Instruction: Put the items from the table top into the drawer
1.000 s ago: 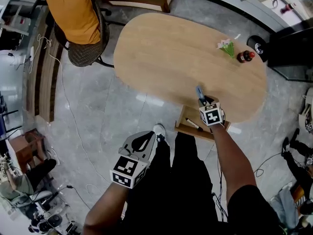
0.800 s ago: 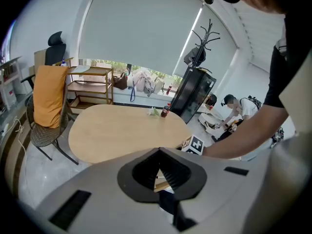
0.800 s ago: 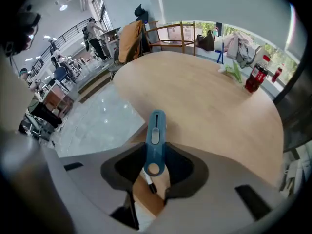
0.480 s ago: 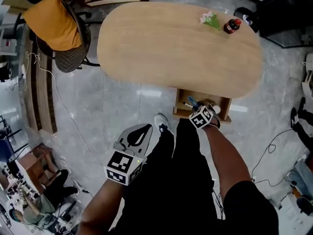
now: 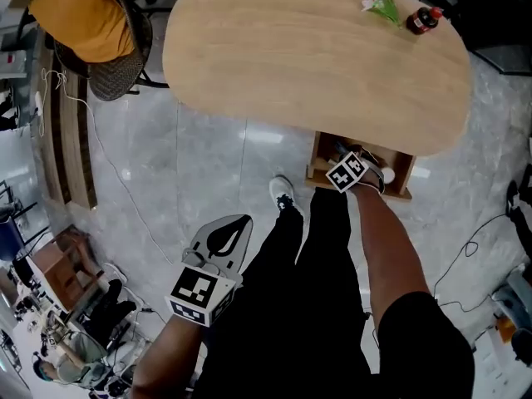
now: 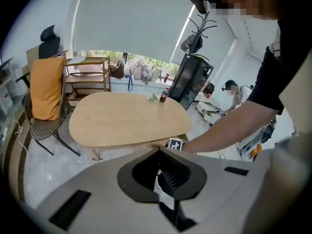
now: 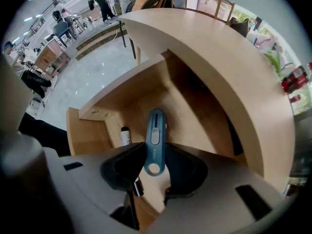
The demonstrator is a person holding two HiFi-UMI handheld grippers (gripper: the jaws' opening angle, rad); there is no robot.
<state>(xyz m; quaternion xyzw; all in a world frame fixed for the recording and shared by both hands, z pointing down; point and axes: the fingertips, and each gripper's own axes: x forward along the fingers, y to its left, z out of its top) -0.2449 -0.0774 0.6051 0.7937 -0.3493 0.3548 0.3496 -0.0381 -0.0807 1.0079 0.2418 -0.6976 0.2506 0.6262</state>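
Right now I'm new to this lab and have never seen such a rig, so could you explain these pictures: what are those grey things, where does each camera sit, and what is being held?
There is no robot here: a person holds a two-jaw gripper in each hand. One picture comes from a camera on the person's head, looking steeply down. The other two come from cameras that ride on the grippers and look along their jaws. The head view shows an oval wooden table with a dark bottle and a green sprig at its far end, and an open drawer under its near edge. The right gripper is shut on a blue utility knife and points down into the drawer, where a pen lies. The left gripper is shut and empty, held low beside the person's legs.
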